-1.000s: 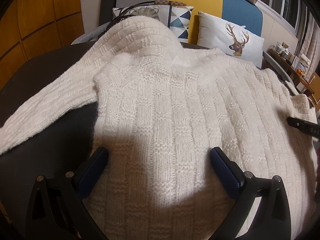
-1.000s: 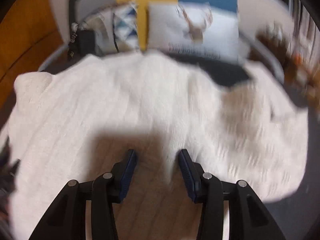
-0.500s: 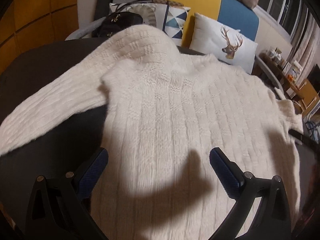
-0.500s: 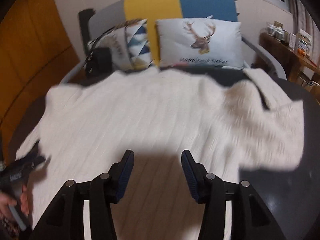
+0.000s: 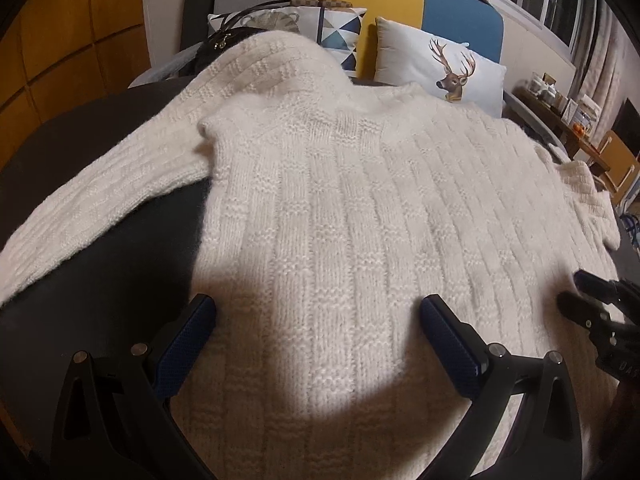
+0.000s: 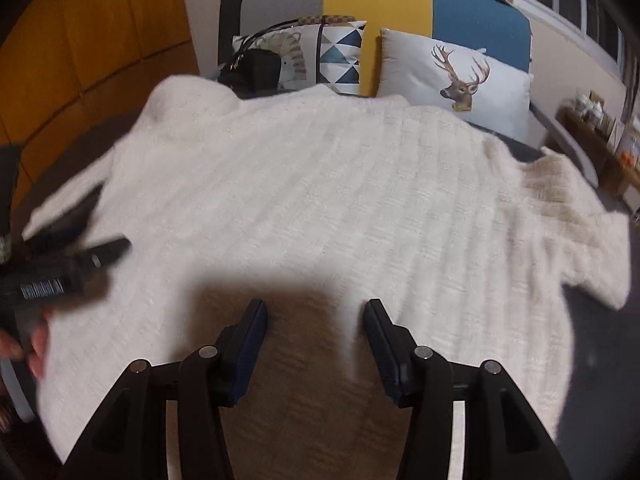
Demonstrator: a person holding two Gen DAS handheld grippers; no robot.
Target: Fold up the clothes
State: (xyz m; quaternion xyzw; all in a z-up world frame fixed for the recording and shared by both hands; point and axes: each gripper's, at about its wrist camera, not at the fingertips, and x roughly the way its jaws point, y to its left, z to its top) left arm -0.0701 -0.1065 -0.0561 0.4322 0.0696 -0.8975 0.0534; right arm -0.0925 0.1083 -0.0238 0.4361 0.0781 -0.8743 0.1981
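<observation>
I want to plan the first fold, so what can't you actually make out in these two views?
- Sweater hem: cut off by the bottom edge in both views, behind the grippers.
- Knit pattern: blurred in the right wrist view.
- Right sleeve: its end runs off the table edge.
- Shelf items: too small.

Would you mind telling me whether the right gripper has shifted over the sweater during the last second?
Yes. In the right wrist view the deer pillow has slid rightward and the sweater's left edge has come into view, so the right gripper, jaws open, has swung left.

Home living rm: sofa [image 6: 400, 4] w/ deer cushion [image 6: 456, 80], wood cabinets [image 5: 60, 40]
</observation>
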